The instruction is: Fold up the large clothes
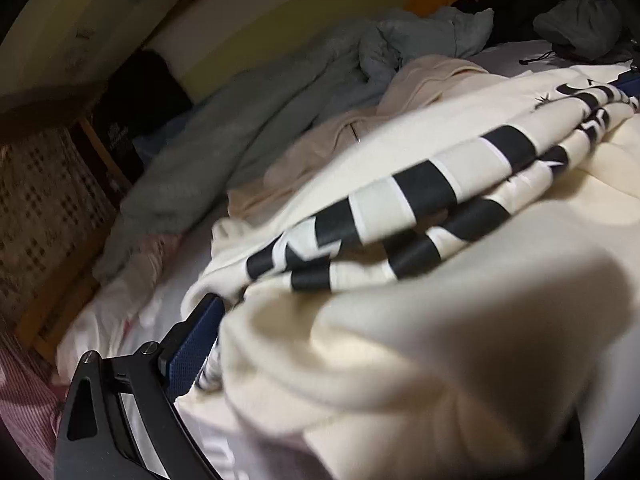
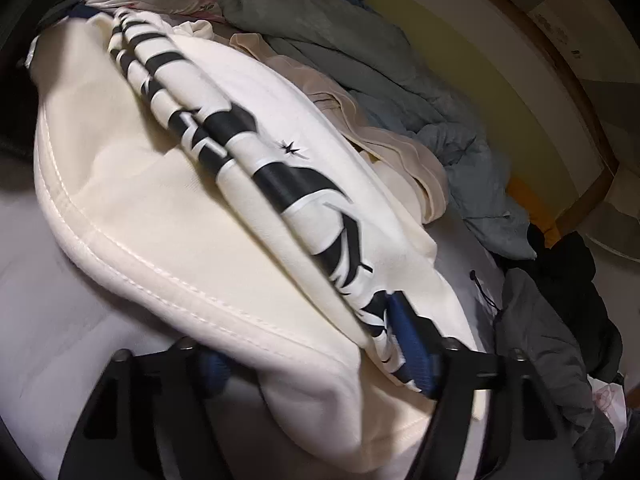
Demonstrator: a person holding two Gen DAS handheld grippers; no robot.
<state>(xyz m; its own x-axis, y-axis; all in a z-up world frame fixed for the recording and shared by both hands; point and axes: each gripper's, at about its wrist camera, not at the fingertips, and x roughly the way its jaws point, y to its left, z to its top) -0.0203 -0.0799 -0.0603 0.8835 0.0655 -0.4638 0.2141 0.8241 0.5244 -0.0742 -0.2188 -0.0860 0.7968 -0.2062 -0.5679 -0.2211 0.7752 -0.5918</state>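
Left wrist view: the cream sweatshirt (image 1: 400,320) with black lettering lies bunched on the bed (image 1: 160,304), filling the left claw (image 1: 360,352); whether the wide-set jaws press it cannot be told.

Right wrist view: the sweatshirt (image 2: 168,200) lies between the right claw (image 2: 316,364) pads (image 2: 416,344); grip unclear.

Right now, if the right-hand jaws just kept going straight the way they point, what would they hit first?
Almost at once, the cream sweatshirt with black print: its bunched fabric already lies between the right gripper jaws. Beyond it sits the pile of grey and beige clothes, though depth is hard to judge.
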